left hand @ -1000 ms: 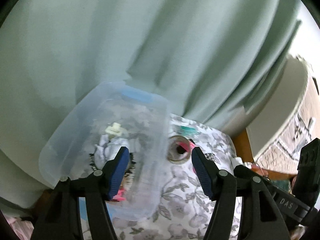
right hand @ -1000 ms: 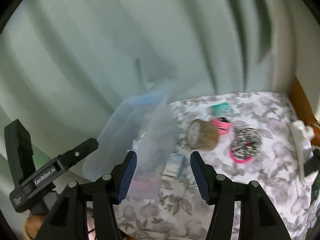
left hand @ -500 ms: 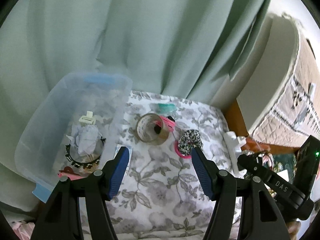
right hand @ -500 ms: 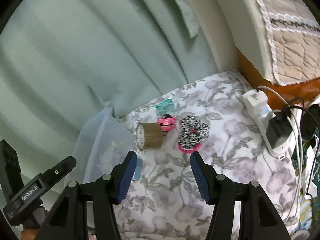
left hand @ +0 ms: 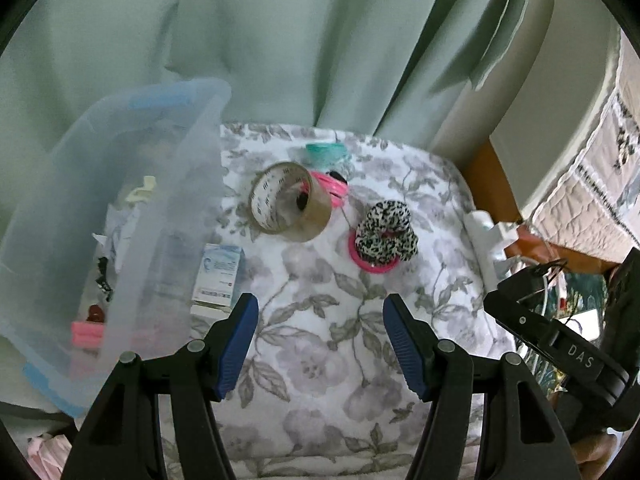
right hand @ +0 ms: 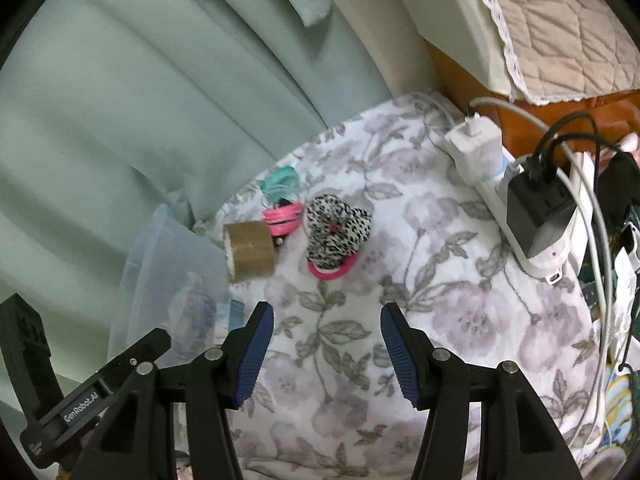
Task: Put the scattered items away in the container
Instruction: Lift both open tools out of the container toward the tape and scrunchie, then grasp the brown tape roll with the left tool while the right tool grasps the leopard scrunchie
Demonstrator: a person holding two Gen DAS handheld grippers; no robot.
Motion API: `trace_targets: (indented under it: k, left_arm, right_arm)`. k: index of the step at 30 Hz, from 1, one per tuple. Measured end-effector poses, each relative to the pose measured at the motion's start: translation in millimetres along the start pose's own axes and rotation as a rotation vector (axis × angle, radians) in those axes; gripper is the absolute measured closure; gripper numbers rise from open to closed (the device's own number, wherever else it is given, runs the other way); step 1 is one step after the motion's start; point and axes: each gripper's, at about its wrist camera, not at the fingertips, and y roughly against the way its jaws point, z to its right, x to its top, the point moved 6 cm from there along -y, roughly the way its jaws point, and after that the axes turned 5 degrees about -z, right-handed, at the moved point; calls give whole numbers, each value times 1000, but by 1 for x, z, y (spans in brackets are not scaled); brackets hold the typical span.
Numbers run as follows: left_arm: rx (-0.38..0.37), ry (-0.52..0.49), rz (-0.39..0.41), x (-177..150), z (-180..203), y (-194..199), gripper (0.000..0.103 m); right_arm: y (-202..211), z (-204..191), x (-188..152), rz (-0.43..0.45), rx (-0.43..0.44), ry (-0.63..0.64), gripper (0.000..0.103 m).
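Curtain (left hand: pixel 280 40): pale green, hanging along the far side.
Bench (left hand: pixel 320 344): covered by a grey floral cloth.
Container (left hand: pixel 60 216): clear plastic tub at the left edge, already holding small items (a pink piece shows near its front corner).
Power strip (right hand: pixel 532 216): white, at the right edge, with a black plug in it.
Left gripper (left hand: pixel 316 340): jaws spread, empty, above bare cloth.
Right gripper (right hand: pixel 326 350): jaws spread, nothing between them.
Tape roll (left hand: pixel 290 200): on its side, just right of the tub.
Scrunchie (left hand: pixel 386 230): leopard print, lying on a pink ring, right of the tape.
Small box (left hand: pixel 218 274): white and blue, against the tub's wall.
Pink coil (right hand: pixel 282 216): behind the tape.
Teal item (right hand: pixel 280 180): farthest, near the curtain.
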Motion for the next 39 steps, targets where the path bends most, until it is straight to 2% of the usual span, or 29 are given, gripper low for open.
trace_targets:
  k: [8, 16, 22, 28, 39]
  left_arm:
    - [7, -8, -74, -1, -1, -43, 37]
    - [-8, -29, -101, 11, -2, -82, 37]
    - [-21, -49, -75, 37, 1, -103, 37]
    - [1, -75, -31, 67, 3, -119, 37]
    - [-3, -59, -51, 82, -7, -151, 37]
  right_arm:
    - [-42, 4, -8, -83, -54, 45, 43]
    - [-78, 1, -6, -149, -99, 110, 43]
    - [-95, 6, 9, -158, -124, 121, 43]
    - [-113, 1, 30, -154, -124, 144, 43]
    - [-151, -2, 53, -171, -120, 139, 43]
